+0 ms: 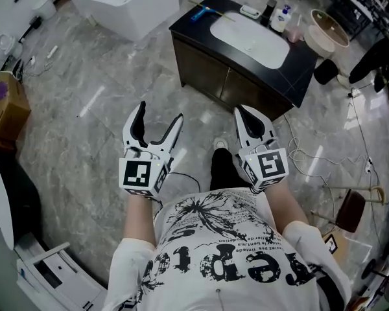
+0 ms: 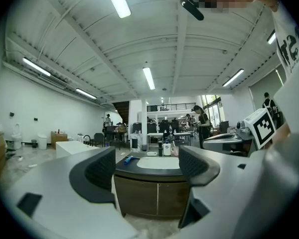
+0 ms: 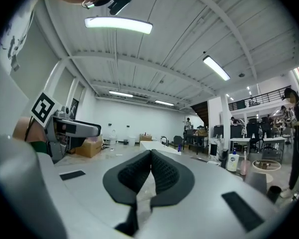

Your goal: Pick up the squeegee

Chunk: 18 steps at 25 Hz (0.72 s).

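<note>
Grey stone floor (image 1: 84, 89) fills most of what I see from the head view. A dark cabinet (image 1: 201, 63) with a white sink (image 1: 249, 39) in its top stands on the far side. The squeegee (image 1: 201, 11) lies on the far left corner of the cabinet top, just beside the sink. It has a blue handle and a thin pale bar. It is well apart from both grippers, and nothing touches it. I can see it in the left gripper view too, as a small blue thing (image 2: 128, 159) left of the sink. The left gripper (image 1: 160, 112) is near me, on the left, with its two jaws spread wide. Nothing is between them. I only see the cabinet far away through the gap. The right gripper (image 1: 246, 112) is near me on the right. In its own view its two black pads (image 3: 139, 171) are pressed together, with nothing pinched between them. A soap bottle (image 1: 280, 21) stands on the right end of the cabinet top. A big white tub (image 1: 126, 5) sits on the floor at the far left. Thin cables (image 1: 311, 154) lie on the floor at the right.
</note>
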{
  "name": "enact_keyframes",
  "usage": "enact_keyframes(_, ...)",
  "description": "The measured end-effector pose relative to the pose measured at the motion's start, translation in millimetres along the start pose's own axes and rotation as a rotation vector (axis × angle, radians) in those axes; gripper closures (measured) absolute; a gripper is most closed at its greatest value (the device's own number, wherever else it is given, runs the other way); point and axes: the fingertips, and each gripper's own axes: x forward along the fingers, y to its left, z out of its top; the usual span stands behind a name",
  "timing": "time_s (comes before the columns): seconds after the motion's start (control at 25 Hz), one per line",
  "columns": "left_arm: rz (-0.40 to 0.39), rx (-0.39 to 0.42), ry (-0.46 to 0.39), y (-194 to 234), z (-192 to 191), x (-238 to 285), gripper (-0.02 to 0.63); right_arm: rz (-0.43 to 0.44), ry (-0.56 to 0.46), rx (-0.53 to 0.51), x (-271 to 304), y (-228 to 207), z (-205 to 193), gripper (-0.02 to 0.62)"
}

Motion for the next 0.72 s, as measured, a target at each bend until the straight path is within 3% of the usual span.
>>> enact_keyframes(0.4,0.135,0.025,0.001,51.7,32.8,179.4,0.225,0.107,-0.027,-0.013,159.4,-143.6,24.2,0.58)
enact_keyframes(0.72,0.153,0.017,0.04,69.5,29.3,319.5,0.225,0.124,-0.004,-0.004,260.3,-255.7,17.2,0.58)
